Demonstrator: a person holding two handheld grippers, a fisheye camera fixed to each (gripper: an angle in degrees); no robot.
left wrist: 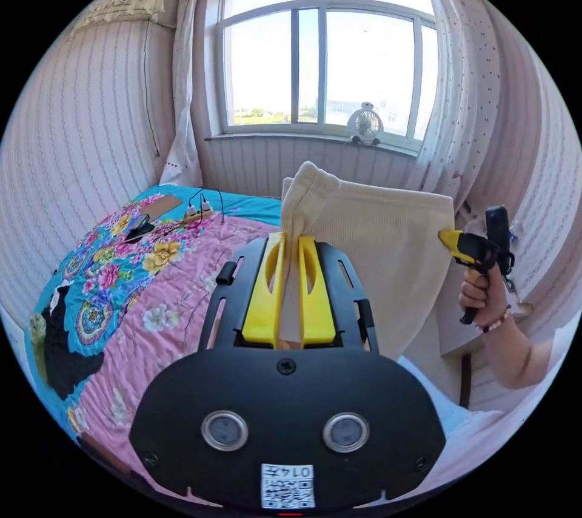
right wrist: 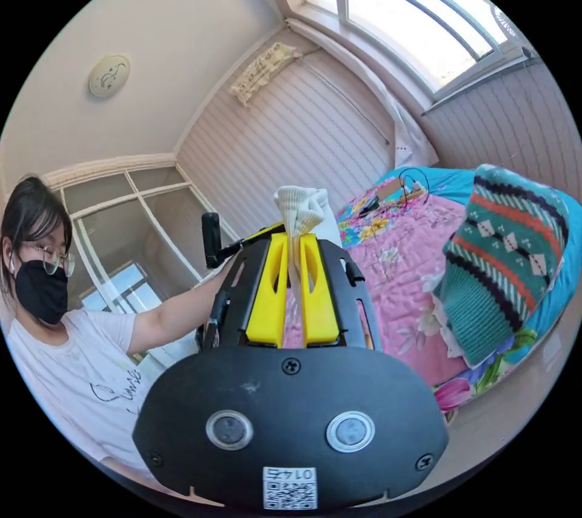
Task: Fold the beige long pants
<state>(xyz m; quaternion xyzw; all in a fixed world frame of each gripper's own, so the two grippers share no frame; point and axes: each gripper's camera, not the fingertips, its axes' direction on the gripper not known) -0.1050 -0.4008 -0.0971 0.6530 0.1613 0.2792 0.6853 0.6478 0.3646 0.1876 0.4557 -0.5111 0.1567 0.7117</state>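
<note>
Ahead of the left gripper point(left wrist: 290, 254), the way is being blocked by the beige pants point(left wrist: 376, 251), which are being held stretched across to the right gripper point(left wrist: 448, 237) and the hand point(left wrist: 485, 293) behind it. To the left of and below the left gripper, open room is being offered over the floral bedspread point(left wrist: 151, 299), interrupted only by a power strip point(left wrist: 199, 212) with its cables far ahead. In the right gripper view, passage to the right of the right gripper point(right wrist: 293, 251) is being narrowed by a striped knitted garment point(right wrist: 503, 263) lying on the bed; to its left, room is being taken by the person's arm point(right wrist: 176, 312).
</note>
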